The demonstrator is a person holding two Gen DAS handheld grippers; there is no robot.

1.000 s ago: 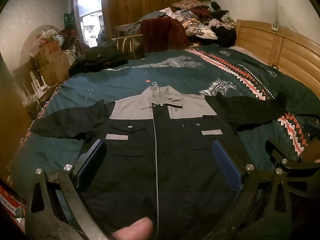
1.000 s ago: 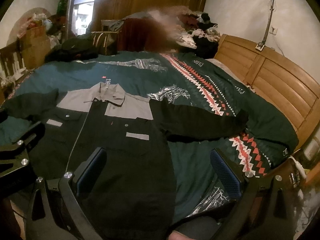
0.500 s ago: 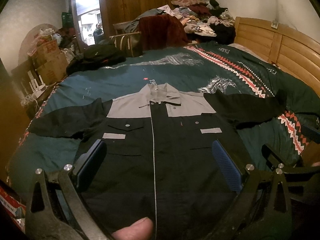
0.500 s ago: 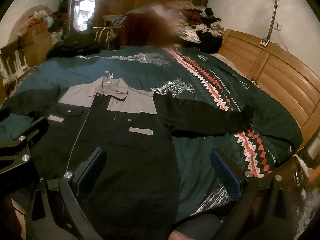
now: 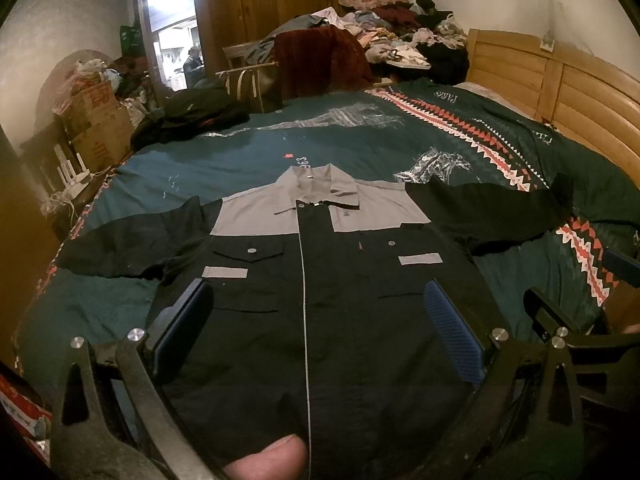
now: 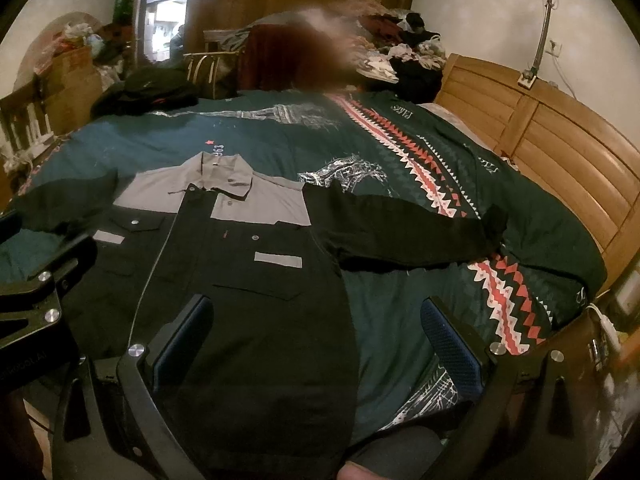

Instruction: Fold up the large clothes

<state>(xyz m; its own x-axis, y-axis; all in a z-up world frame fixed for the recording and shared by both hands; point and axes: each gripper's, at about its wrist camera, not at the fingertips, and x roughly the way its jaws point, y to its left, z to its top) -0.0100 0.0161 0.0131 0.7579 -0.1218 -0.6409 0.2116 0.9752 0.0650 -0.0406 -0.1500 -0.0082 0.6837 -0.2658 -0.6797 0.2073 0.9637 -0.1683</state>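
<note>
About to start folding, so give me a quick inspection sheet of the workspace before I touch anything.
Surface: bed with teal quilt.
Job's things: jacket flat, front up, closed, sleeves spread sideways.
Clutter: clothes pile at the far end; dark bag at the far left corner.
Grippers: left gripper and right gripper both open, holding nothing, above the jacket's lower part.
Cables: white cords beside the bed's left; wall cable.
Surroundings: wooden headboard, boxes, lit doorway.
</note>
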